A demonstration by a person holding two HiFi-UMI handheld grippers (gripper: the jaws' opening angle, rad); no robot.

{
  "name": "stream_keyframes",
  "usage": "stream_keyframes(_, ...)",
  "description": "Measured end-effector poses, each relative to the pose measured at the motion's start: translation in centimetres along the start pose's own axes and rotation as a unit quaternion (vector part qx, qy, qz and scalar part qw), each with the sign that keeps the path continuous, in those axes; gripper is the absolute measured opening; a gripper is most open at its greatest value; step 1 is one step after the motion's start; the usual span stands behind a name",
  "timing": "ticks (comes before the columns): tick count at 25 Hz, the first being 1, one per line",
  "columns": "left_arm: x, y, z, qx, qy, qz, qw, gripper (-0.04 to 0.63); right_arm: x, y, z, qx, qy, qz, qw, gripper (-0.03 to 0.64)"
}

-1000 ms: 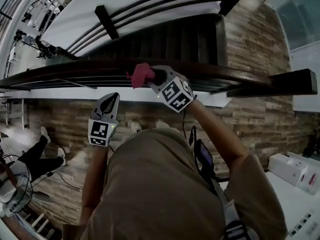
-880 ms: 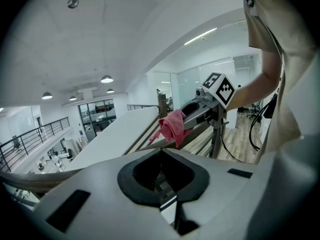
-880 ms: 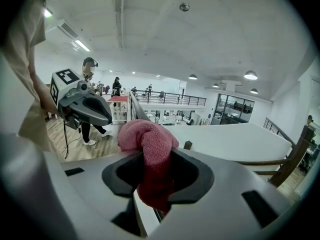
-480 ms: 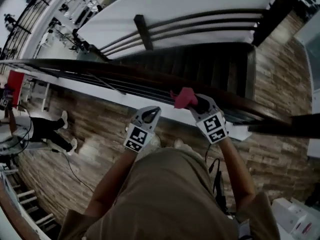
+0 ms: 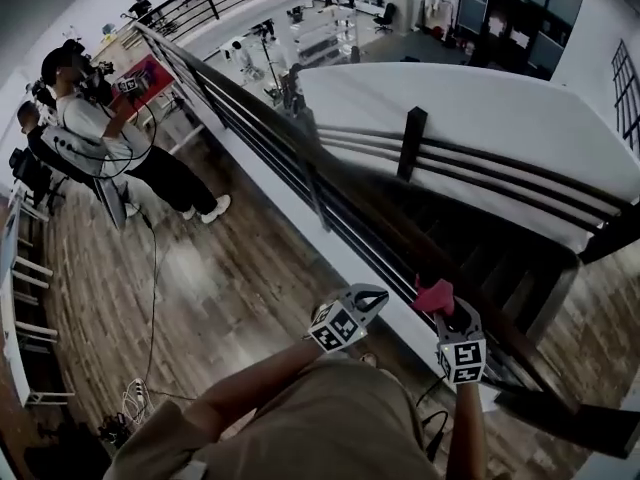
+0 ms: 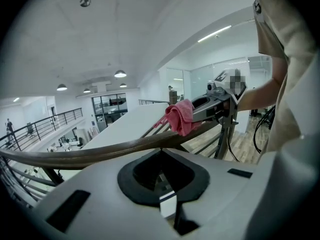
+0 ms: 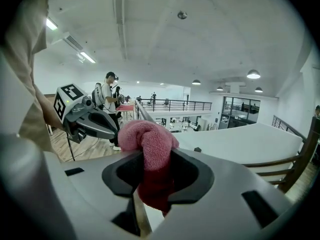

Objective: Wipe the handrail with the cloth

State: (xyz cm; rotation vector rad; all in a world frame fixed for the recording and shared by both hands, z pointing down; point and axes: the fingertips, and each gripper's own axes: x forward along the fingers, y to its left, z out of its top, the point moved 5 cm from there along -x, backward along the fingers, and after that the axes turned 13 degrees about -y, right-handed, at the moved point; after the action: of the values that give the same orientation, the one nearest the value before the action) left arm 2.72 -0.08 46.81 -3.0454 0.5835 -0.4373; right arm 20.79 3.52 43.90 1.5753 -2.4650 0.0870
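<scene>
I see my right tongs (image 5: 445,308) clamped on a pink terry cloth (image 5: 432,293). In the right gripper view the cloth (image 7: 149,146) fills the gap between the two jaws and bulges out above them in a rolled lump. In the left gripper view the same cloth (image 6: 180,116) hangs from the right tongs (image 6: 207,106) and lies against the top of the dark brown wooden handrail (image 6: 100,155).

From the head view, the handrail (image 5: 270,118) runs on a diagonal from the upper left down to the lower right. The cloth sits on it near its lower right end. Dark stairs (image 5: 460,243) drop away on the far side of the rail, and a wood-plank floor (image 5: 220,288) lies on my side.

My left tongs (image 5: 372,296) are together with nothing between them; in their own view the jaw tips (image 6: 160,150) meet just below the rail. They hover on the floor side of the handrail, just beside the right tongs and apart from the cloth. The right gripper view shows the left tongs (image 7: 92,121) off to its left.

Two people (image 5: 95,118) stand well apart from me at the far upper left of the floor.
</scene>
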Motion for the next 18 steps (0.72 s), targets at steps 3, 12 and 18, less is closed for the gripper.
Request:
stream_keyframes(3, -1.4, 0.8, -0.5, -0.005, 0.005, 0.028, 0.9996, 0.017, 1.7, 0.8, 0.6, -0.006, -0.010, 0.025, 1.000, 0.143)
stream_keyframes(12, -5.3, 0.1, -1.2, -0.028, 0.013, 0.096, 0.9949, 0.017, 2.4, 3.9, 0.7, 0.000, -0.022, 0.073, 0.997, 0.143)
stream_keyframes(18, -8.1, 3.0, -3.2, -0.037, 0.019, 0.142, 0.9889, 0.017, 5.9, 6.4, -0.3, 0.003, -0.022, 0.111, 0.994, 0.143)
